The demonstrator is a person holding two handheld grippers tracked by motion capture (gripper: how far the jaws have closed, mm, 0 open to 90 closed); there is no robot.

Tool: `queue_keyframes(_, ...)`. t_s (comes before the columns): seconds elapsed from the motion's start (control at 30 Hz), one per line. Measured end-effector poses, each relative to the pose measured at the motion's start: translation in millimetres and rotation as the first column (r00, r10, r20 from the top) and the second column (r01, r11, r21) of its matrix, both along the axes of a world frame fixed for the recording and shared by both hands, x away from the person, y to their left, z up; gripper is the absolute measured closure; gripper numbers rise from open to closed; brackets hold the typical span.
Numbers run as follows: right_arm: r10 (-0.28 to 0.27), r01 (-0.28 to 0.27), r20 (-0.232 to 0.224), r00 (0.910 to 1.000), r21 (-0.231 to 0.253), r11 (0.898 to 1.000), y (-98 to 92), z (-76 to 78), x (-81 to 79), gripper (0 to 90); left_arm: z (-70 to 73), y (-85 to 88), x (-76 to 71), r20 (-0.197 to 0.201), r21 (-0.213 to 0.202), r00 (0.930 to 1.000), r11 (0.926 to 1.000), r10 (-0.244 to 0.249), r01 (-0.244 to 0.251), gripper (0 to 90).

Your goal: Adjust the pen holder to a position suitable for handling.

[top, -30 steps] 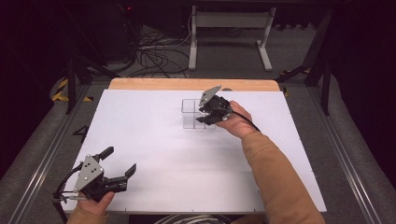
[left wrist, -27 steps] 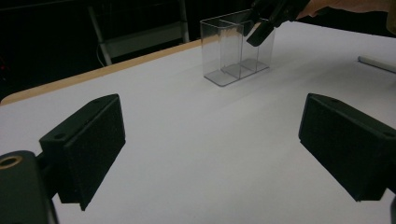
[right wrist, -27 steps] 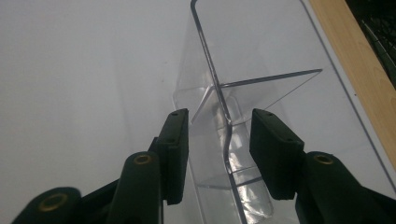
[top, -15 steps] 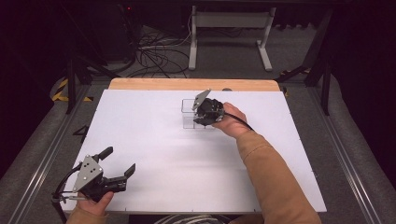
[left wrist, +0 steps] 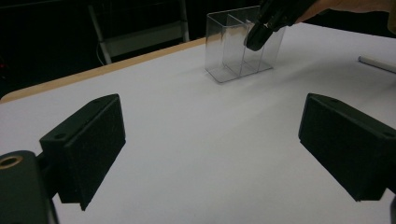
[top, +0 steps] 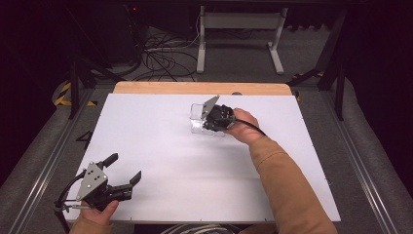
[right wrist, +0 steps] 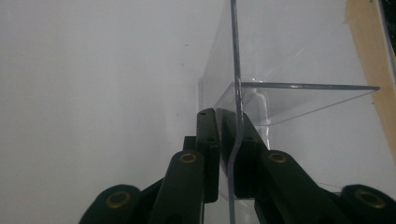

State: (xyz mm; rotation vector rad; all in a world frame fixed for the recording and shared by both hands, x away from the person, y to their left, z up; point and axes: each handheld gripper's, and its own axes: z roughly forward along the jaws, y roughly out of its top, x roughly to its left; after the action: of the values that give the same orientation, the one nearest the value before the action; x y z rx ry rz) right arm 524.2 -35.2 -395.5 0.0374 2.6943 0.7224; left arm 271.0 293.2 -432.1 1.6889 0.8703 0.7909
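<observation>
Up on the far middle of the white bench (top: 160, 146), a clear plastic organizer (top: 197, 118), sitting upright, with the right claw (top: 210, 119) down on its near side. From the high view, hard to read the jaws there: black body and grey plate cover the grip. Right claw view settles it: jaws pressed together on one thin clear wall (right wrist: 235, 140) of the organizer, wall caught between the pads and bowing slightly where pinched. Jaws just been closing in, wall between them. Same view cuts off the rest of the box; only a corner and one partition visible, bench white behind, wooden edge strip (right wrist: 369, 56) at far right.

Left claw (top: 122, 178) low at the near left corner of the bench, well apart from the organizer, jaws spread wide with nothing between. Left claw view gives the side-on look missing elsewhere: organizer (left wrist: 233, 46) with its upright dividers, standing flat on the bench, right claw (left wrist: 261, 32) dipping in from above, hand cut off by the top edge. Also there, a thin white rod-like thing (left wrist: 376, 64) at the right edge, too cropped to identify.

No labels or writing readable anywhere. Floor cables and a stand behind the bench, dim, hard to make out.
</observation>
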Motion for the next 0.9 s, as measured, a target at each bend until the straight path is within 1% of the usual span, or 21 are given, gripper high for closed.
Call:
queue_keyframes(0.07,0.009,-0.009,-0.013,0.9999,0.003,1.000,-1.7,3.3,-2.4,85.0,-0.1,-0.1,0.0,-0.001,0.000,1.0000,1.0000,-0.001,0.001,8.1)
queue_keyframes(0.13,0.009,-0.009,-0.016,0.9998,0.017,1.000,-3.2,6.8,-6.0,85.3,-0.1,-0.4,0.0,-0.001,0.000,1.0000,1.0000,-0.001,0.001,8.1)
queue_keyframes(0.17,0.009,-0.008,-0.022,0.9997,0.019,1.000,-4.0,9.1,-8.8,85.4,0.2,0.2,0.1,0.002,0.011,1.0000,0.9999,-0.002,0.002,8.1)
queue_keyframes(0.33,0.051,-0.050,-0.044,0.9977,0.030,0.998,-6.2,21.5,-25.8,85.4,0.2,-0.3,0.4,0.001,0.014,1.0000,0.9999,-0.002,0.002,8.1)
queue_keyframes(0.47,0.078,-0.076,-0.086,0.9932,0.029,0.997,-5.2,28.0,-40.3,86.0,0.2,-1.2,0.3,-0.003,0.013,1.0000,0.9999,-0.001,0.001,8.1)
queue_keyframes(0.57,0.099,-0.098,-0.122,0.9875,0.015,0.995,-2.9,29.0,-50.7,86.5,0.4,-1.2,0.6,0.001,0.016,1.0000,0.9999,-0.001,0.001,8.1)
queue_keyframes(0.73,0.139,-0.139,-0.159,0.9775,0.013,0.990,-1.9,23.7,-66.0,86.9,0.1,-1.6,0.7,-0.004,0.014,1.0000,0.9999,-0.003,0.003,8.1)
queue_keyframes(0.83,0.139,-0.139,-0.185,0.9728,0.014,0.990,0.7,20.6,-73.0,86.9,0.3,-1.9,1.0,-0.001,0.017,1.0000,0.9998,-0.003,0.003,8.1)
queue_keyframes(0.9,0.143,-0.142,-0.195,0.9703,0.019,0.990,2.8,18.6,-77.6,87.1,0.4,-2.1,0.9,-0.001,0.017,1.0000,0.9998,-0.003,0.003,8.1)
